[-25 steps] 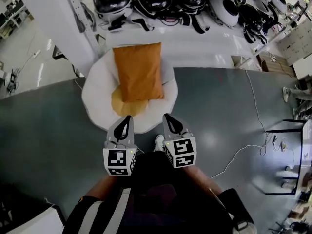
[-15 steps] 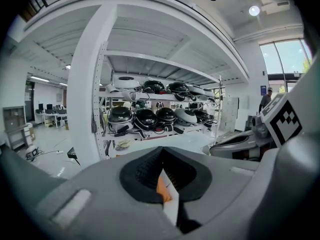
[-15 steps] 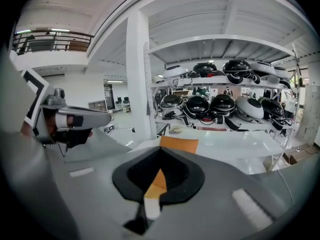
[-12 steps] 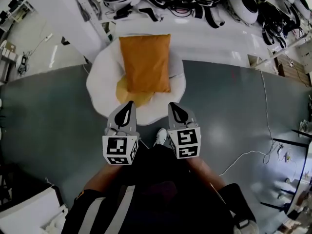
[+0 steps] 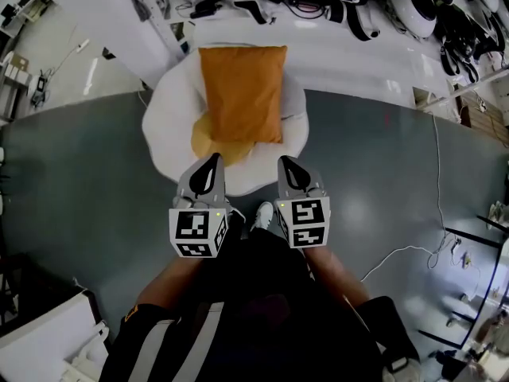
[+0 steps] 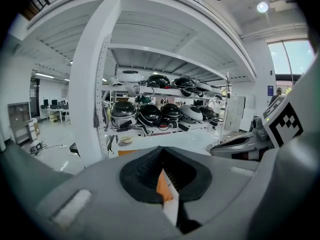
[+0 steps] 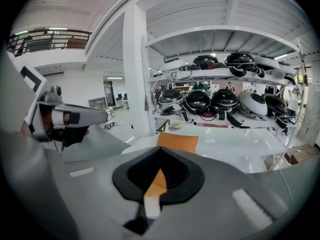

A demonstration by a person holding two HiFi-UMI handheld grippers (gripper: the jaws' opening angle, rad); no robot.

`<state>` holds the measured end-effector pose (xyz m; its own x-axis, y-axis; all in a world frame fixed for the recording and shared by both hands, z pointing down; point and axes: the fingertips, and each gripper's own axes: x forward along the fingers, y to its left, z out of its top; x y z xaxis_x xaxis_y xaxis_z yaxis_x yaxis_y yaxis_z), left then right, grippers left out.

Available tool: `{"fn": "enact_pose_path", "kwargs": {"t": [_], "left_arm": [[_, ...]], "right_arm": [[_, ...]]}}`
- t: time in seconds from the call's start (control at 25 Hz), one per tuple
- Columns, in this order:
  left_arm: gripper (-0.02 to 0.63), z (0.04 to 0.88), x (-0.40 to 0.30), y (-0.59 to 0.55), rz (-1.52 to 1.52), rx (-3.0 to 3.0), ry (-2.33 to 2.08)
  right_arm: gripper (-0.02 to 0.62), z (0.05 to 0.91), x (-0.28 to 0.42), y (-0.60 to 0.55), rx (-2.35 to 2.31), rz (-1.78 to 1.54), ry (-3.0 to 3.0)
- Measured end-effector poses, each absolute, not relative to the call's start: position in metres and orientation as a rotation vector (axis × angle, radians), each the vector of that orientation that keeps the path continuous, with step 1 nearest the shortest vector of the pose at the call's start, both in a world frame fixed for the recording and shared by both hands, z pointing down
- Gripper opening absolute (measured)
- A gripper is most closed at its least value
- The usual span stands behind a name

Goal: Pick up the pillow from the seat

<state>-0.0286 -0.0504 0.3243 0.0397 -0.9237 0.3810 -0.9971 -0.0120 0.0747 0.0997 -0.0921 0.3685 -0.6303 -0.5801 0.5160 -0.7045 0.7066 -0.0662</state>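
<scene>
Most of the head view is grey floor (image 5: 79, 181), which meets a paler white strip along the far side. On that strip stands a white shelf rack (image 6: 90, 84), its shelves loaded with black and white helmets (image 6: 150, 113). A round white seat (image 5: 163, 130) sits in front of the rack, at the edge of the grey floor. The orange pillow (image 5: 241, 92) rests on this seat, covering its rear and middle, long side running away from the person. A yellow cushion (image 5: 205, 143) shows from under the pillow's near left corner. The person stands just before the seat, arms forward, one white shoe (image 5: 261, 215) visible between the grippers. The left gripper (image 5: 213, 164) is over the seat's near rim with its jaws together and nothing between them, its tip near the yellow cushion but not seen to touch it. The right gripper (image 5: 286, 165) is level beside it, jaws likewise together and empty, short of the pillow's near edge. Both point towards the pillow. A thin white cable (image 5: 398, 253) trails across the floor to the right.
</scene>
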Motion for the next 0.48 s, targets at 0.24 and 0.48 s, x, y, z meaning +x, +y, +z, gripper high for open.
{"fn": "enact_pose_path", "kwargs": {"t": [0.24,0.48], "left_arm": [[0.003,0.343,-0.046,-0.061,0.344,1.985,-1.934],[0.003,0.376,-0.075,-0.080,0.356,1.950,-1.895]], "right_arm": [[0.003,0.383,0.083,-0.104,0.986,0.375,-2.419],[0.003,0.408,0.059,-0.124,0.998,0.391,-2.362]]}}
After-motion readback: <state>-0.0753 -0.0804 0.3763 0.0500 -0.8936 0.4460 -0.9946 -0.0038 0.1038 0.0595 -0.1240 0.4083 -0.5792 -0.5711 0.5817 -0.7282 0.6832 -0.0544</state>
